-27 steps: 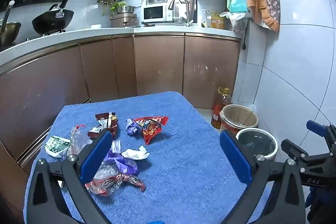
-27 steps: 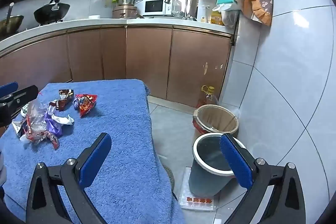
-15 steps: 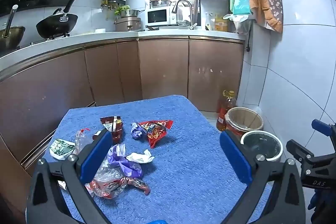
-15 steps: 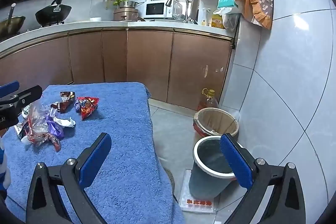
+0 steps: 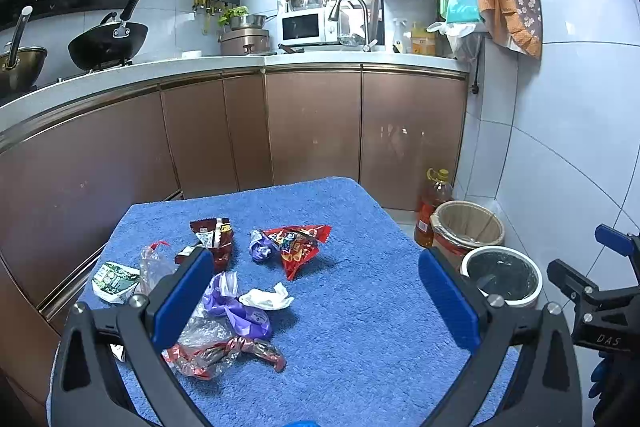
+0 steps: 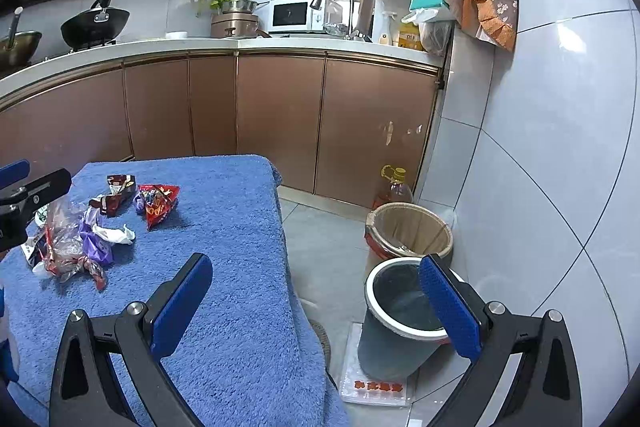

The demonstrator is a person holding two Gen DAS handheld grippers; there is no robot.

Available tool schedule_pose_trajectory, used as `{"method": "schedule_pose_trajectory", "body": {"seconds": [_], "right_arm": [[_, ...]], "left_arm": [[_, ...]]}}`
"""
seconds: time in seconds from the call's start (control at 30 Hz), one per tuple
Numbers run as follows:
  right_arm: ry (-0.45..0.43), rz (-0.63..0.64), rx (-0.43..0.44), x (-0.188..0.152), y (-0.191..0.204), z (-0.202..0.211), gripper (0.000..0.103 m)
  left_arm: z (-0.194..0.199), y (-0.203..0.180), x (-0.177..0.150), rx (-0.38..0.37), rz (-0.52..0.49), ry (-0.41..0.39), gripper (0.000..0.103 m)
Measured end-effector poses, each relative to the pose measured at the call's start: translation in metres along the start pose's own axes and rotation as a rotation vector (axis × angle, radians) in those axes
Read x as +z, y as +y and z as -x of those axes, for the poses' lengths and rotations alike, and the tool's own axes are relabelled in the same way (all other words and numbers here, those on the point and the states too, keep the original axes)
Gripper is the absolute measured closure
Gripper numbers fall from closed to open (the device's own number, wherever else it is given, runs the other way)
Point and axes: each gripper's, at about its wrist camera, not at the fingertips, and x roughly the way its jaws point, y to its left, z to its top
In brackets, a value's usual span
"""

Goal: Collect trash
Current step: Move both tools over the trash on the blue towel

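Several wrappers lie on the blue towel-covered table [image 5: 360, 307]: a red snack bag [image 5: 298, 247], a dark red packet [image 5: 212, 233], a white crumpled paper [image 5: 266, 299], a purple wrapper [image 5: 240, 311], a clear plastic wrapper [image 5: 208, 347] and a green-white packet [image 5: 114, 281]. The pile also shows in the right wrist view [image 6: 92, 227]. My left gripper [image 5: 316, 299] is open and empty, above the table near the pile. My right gripper [image 6: 316, 299] is open and empty, over the table's right edge, beside a grey bin [image 6: 400, 315].
A lined brown bin [image 6: 408, 231] stands behind the grey bin, with an oil bottle [image 6: 394, 187] by the cabinets. Brown kitchen cabinets [image 5: 312, 131] run behind the table. A tiled wall [image 6: 540, 167] is on the right.
Both grippers have pulled back and risen slightly, so the table and wrappers sit a bit further away. Both stay open and empty.
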Motion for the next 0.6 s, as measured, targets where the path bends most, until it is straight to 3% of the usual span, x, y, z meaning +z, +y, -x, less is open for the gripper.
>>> {"method": "schedule_pose_trajectory", "body": {"seconds": [0.6], "right_arm": [[0.001,0.003,0.019,0.011,-0.001,-0.022,0.000]], "left_arm": [[-0.014,0.002,0.004,0.071,0.007,0.017,0.000]]}}
